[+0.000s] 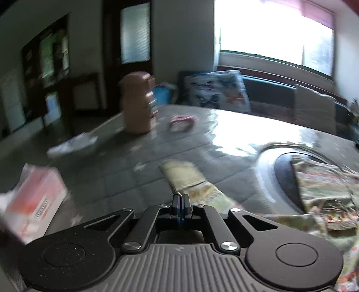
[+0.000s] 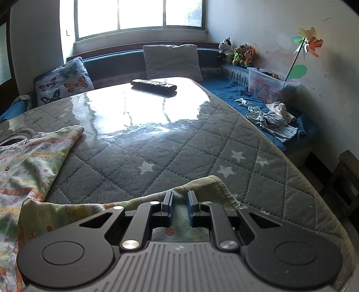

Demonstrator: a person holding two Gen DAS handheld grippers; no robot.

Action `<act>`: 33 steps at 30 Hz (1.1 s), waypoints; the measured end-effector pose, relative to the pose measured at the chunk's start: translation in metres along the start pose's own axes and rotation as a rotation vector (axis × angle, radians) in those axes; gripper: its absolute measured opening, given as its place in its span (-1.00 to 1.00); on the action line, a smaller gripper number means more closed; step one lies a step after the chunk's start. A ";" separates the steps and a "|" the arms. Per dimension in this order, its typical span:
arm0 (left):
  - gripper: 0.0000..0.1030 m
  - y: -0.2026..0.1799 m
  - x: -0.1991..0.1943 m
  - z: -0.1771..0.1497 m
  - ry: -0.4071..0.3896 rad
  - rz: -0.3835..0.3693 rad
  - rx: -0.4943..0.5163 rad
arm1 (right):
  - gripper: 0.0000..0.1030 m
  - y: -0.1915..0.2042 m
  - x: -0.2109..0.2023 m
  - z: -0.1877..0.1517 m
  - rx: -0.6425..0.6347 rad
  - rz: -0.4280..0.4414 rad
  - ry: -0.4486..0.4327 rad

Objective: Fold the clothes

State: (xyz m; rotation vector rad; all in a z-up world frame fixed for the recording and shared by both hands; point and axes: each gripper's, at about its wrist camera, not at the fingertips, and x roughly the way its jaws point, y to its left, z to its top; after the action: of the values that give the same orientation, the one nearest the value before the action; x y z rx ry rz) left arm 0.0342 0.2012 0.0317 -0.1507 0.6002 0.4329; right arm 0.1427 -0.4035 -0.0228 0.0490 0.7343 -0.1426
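Your left tool [image 1: 180,197] is clenched on the garment's [image 1: 323,186] cuff; your right tool [image 2: 180,195] is released over the other ribbed cuff [image 2: 211,186]. The cloth is light and limp, so grip there.

Quilted star-patterned table [image 2: 179,157] bears a printed garment [image 2: 33,161] and a remote [image 2: 153,85].

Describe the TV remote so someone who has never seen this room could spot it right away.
Start at the big window and drop to the quilted, star-patterned table in front of it. On the table's far end, inside the bright patch of glare, lies the remote. It is a long, flat, black bar, the only dark hard object there, far from the pale patterned garment at the near left.
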 end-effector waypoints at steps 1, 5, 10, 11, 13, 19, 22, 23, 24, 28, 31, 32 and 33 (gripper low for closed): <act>-0.98 0.008 0.000 -0.001 0.006 0.016 -0.023 | -0.75 0.001 0.001 0.000 -0.001 0.000 -0.001; -0.98 0.019 0.001 -0.014 0.044 0.027 -0.053 | -0.75 0.002 0.005 0.004 -0.009 0.002 -0.002; -0.94 0.022 0.006 -0.026 0.098 0.041 -0.054 | -0.75 0.005 0.011 0.008 -0.021 0.004 -0.003; -0.88 0.023 0.007 -0.026 0.104 0.044 -0.054 | -0.75 0.005 0.012 0.009 -0.022 0.006 -0.001; -0.80 0.024 0.006 -0.023 0.108 0.066 -0.054 | -0.75 0.005 0.014 0.010 -0.025 0.011 0.001; -0.72 0.018 -0.002 -0.007 0.070 0.094 -0.033 | -0.71 0.003 0.014 0.009 -0.019 0.027 -0.001; -0.71 0.002 0.000 0.000 0.064 0.036 0.010 | -0.50 0.005 0.012 0.010 -0.023 0.035 -0.003; -0.72 -0.005 0.004 0.001 0.067 0.027 0.028 | -0.46 0.007 0.010 0.010 -0.026 0.038 -0.004; -0.72 -0.011 0.008 0.001 0.070 0.018 0.045 | -0.41 0.008 0.009 0.010 -0.030 0.042 -0.005; -0.71 -0.027 0.025 0.002 0.081 0.004 0.105 | -0.38 0.017 -0.001 0.007 -0.052 0.073 -0.014; -0.71 -0.036 0.036 0.000 0.087 0.002 0.151 | -0.26 0.028 -0.012 0.006 -0.081 0.122 -0.027; -0.72 -0.040 0.040 0.000 0.089 0.001 0.166 | -0.24 0.032 -0.016 0.006 -0.091 0.141 -0.032; -0.71 -0.041 0.042 -0.002 0.091 0.007 0.177 | -0.21 0.037 -0.020 0.004 -0.103 0.161 -0.035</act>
State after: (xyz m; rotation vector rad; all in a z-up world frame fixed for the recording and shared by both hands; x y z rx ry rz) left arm 0.0820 0.1787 0.0065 0.0006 0.7259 0.3792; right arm 0.1364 -0.3654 -0.0065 0.0075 0.6987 0.0483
